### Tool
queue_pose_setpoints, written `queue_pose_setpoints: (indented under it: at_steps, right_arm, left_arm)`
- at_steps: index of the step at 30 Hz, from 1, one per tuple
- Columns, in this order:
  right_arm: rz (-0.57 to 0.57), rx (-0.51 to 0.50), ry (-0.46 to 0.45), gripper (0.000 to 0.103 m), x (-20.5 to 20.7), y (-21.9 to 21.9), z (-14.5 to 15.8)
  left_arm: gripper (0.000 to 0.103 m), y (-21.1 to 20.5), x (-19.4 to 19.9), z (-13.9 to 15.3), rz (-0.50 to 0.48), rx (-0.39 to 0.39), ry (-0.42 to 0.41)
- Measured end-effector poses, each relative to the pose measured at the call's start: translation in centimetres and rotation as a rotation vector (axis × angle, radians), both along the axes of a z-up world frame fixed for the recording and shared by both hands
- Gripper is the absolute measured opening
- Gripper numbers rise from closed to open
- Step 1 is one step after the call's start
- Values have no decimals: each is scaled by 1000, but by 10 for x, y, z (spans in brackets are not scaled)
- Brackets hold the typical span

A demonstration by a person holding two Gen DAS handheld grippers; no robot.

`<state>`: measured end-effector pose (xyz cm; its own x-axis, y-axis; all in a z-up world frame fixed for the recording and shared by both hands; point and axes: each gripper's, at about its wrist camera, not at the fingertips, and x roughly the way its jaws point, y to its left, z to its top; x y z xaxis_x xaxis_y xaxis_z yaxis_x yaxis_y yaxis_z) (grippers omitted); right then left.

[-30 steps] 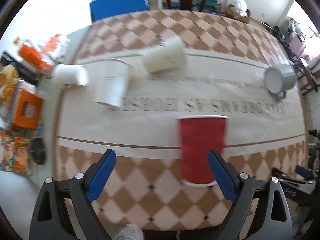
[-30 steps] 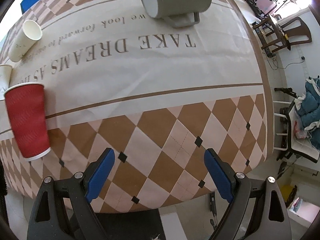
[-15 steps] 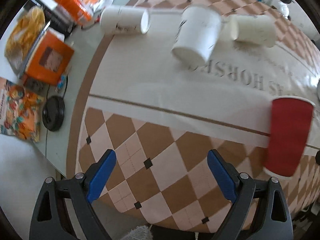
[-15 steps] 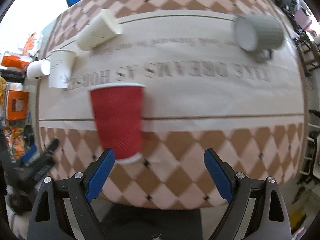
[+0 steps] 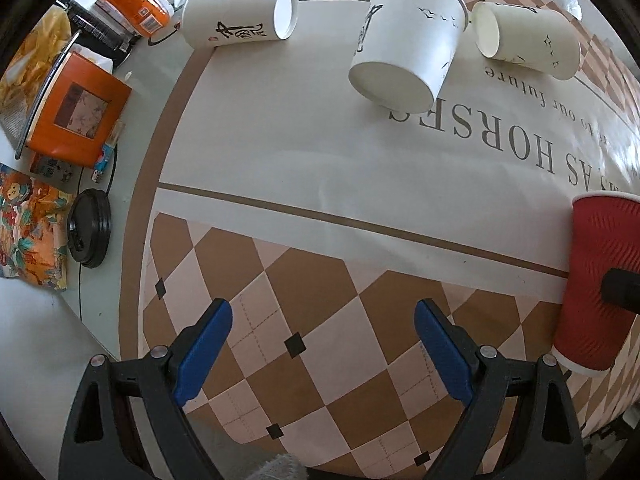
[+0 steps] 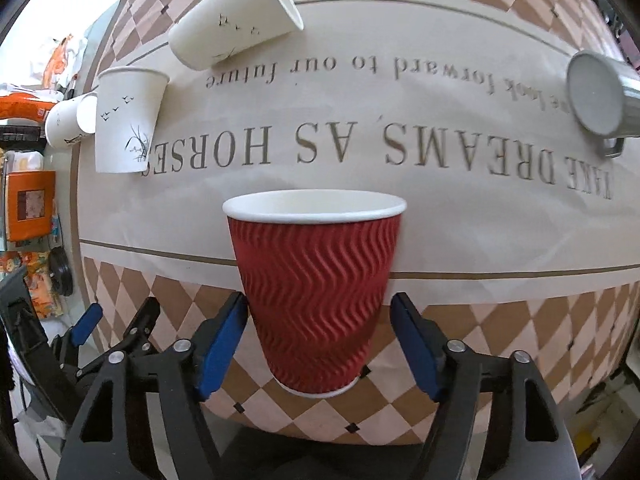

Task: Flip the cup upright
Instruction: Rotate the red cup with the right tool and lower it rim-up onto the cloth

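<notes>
A red ribbed paper cup point(image 6: 316, 296) stands upright on the table, white rim up. My right gripper point(image 6: 320, 340) is open, its blue fingers either side of the cup's lower half with small gaps. The cup also shows at the right edge of the left wrist view point(image 5: 596, 288), with a dark finger of the right gripper in front of it. My left gripper point(image 5: 322, 354) is open and empty above the checkered cloth, left of the red cup.
White paper cups: one upright point(image 5: 404, 56), two lying on their sides point(image 5: 240, 16) point(image 5: 528, 40). A grey mug point(image 6: 600, 100) lies at the right. Orange boxes point(image 5: 76, 108), snack bags and a black lid point(image 5: 89, 234) crowd the table's left edge.
My right gripper swung left and closed in until its fingers flank the red cup. My left gripper moved off the cup to the left and nearer the table.
</notes>
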<state>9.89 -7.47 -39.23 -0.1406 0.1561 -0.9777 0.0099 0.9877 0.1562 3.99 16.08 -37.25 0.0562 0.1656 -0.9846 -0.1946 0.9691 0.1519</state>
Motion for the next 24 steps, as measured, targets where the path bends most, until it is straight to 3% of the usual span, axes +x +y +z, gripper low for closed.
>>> queue_pose_setpoints:
  at_steps: [7,11,19,24]
  right_arm:
    - [-16,26,-33,72,-5,-5,3]
    - [-55,33,-108,71,-6,-26,17]
    - [-162,-28,-387,71,7,-70,47]
    - [-167,-75,-604,71,17,-72,55]
  left_arm:
    - [93,-12,6,-2,-18,0,15]
    - [93,-24,16,2,-20,-21,19]
    - [93,-52,51,3,-12,-51,13]
    - [93,-67,71,4,-42,-38,-8]
